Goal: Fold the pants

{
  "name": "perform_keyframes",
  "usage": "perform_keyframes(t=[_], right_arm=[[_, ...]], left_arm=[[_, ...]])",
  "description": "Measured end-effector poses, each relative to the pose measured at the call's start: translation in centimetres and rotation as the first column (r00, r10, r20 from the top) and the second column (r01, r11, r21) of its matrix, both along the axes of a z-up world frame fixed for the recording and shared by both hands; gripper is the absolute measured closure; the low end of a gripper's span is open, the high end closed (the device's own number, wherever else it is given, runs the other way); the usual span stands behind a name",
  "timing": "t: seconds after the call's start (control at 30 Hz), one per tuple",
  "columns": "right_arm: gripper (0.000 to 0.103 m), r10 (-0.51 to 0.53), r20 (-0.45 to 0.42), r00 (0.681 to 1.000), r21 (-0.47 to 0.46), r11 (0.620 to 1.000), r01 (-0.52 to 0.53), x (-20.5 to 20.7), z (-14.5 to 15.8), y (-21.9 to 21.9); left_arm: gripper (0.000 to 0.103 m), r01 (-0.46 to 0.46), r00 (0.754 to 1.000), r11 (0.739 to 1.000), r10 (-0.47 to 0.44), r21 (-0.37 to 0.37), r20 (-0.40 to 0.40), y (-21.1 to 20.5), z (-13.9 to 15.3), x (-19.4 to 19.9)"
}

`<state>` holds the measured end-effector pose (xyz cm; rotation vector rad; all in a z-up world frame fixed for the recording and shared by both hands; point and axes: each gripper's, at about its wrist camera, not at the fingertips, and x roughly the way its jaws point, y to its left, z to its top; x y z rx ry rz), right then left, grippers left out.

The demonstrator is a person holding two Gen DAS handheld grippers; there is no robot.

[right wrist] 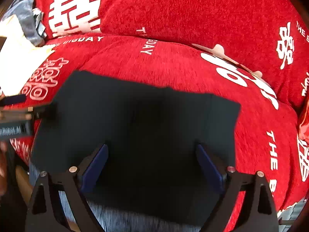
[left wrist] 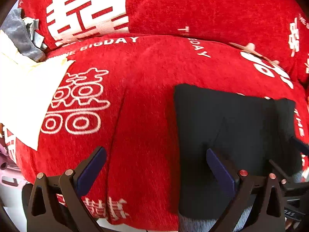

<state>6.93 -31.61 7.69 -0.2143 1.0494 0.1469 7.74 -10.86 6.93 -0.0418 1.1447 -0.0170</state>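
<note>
Both our left gripper (left wrist: 156, 166) and right gripper (right wrist: 151, 161) stand wide apart, gripping nothing, above smooth black rectangular folded pants (right wrist: 135, 125) on fuzzy red blanket (right wrist: 173, 19).

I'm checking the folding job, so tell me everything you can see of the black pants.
The black pants lie folded into a flat, roughly rectangular bundle on the red blanket with white lettering. The cloth looks dark, matte and smooth, with a faint seam and a layered edge along one side. The right tool stands open over them, gripping nothing. The left tool is open too, one finger over the pants' edge, the other over the blanket.
</note>
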Motion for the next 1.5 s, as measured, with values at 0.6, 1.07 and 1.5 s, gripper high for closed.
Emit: perform_keyframes(t=[0.6, 1.07, 1.5], right_arm=[[0.000, -0.011, 0.064, 0.998, -0.069, 0.997, 0.016, -6.2, -0.8, 0.1], [0.000, -0.124, 0.095, 0.988, 0.054, 0.991, 0.119, -7.3, 1.3, -3.4], [0.000, -0.142, 0.004, 0.990, 0.107, 0.984, 0.140, -7.4, -1.4, -3.8]], left_arm=[[0.000, 0.089, 0.996, 0.993, -0.091, -0.073, -0.017, 0.6, -1.6, -5.9], [0.000, 0.156, 0.987, 0.985, -0.158, -0.077, -0.019, -0.7, -1.0, -5.3], [0.000, 0.170, 0.982, 0.980, -0.177, -0.102, -0.062, -1.3, -2.4, -4.8]])
